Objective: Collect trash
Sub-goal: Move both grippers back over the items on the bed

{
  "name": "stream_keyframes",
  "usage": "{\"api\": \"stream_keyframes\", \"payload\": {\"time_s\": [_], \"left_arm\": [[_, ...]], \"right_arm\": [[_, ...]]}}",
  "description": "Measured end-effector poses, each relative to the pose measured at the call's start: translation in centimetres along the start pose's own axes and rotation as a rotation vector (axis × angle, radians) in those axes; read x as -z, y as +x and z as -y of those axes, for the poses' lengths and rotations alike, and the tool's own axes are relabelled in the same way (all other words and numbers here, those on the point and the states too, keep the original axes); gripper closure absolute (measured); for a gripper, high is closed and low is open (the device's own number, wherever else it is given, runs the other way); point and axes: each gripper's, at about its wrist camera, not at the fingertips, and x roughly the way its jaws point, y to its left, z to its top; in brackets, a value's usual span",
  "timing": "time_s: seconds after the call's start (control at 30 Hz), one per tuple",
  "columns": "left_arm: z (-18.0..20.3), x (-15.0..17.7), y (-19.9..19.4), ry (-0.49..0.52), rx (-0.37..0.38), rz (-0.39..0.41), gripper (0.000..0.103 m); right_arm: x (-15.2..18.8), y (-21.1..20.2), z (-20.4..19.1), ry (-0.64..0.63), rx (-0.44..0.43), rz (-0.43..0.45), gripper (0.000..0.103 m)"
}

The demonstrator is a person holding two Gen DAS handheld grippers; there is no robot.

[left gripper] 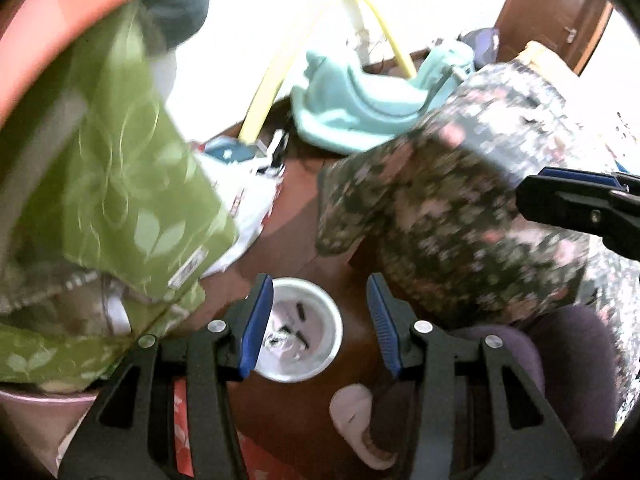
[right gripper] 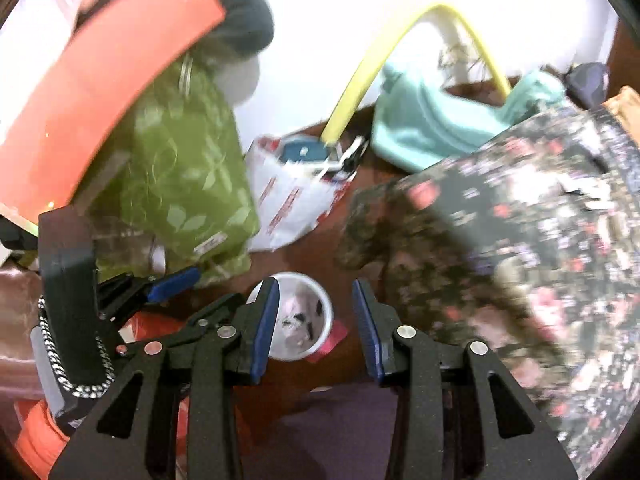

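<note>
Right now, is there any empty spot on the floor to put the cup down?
Yes, a little. There is bare brown floor between the white bag and the floral cloth, just beyond the cup. Left is crowded by the green cloth, and the back by the teal thing. Both grippers, left and right, hang open over the cup.

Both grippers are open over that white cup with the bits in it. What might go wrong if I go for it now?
1. The white cup stands open-topped with scraps inside; a nudge from the left gripper may tip and spill them.
2. The right gripper aims at the same cup, so the two may collide.
3. The floral cloth hangs close and may snag the fingers.
</note>
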Motion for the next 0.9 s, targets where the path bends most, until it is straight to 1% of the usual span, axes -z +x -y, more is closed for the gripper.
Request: {"api": "stream_keyframes", "payload": {"time_s": [0.2,0.3,0.43,0.53,0.67,0.77,0.9], "left_arm": [[4.4,-2.6,-3.6,0.064,0.022,0.096,0.055],[6.9,-3.9,-4.6,0.100,0.040,0.128,0.055],[10.2,-5.6,-5.2,0.143,0.067,0.155,0.055],[12.8,-7.2,-4.8,0.173,0.095,0.163,0.055],[15.8,-9.1,-3.5,0.205,0.121,0.160,0.055],[18.0,-10.6,-2.1,0.225,0.142,0.149,0.055],[20.7,-12.7,0.0,0.260,0.163,0.135,0.055]], "right_arm": [[0.2,-5.3,3.7,0.021,0.042,0.122,0.068],[0.3,-7.7,6.1,0.044,0.071,0.175,0.068],[0.5,-10.0,9.4,0.081,0.107,0.222,0.068],[0.7,-11.4,12.3,0.118,0.137,0.246,0.068],[0.8,-12.2,16.5,0.174,0.174,0.259,0.068],[1.1,-12.2,19.5,0.211,0.207,0.257,0.067],[1.5,-11.8,23.4,0.267,0.225,0.237,0.067]]}}
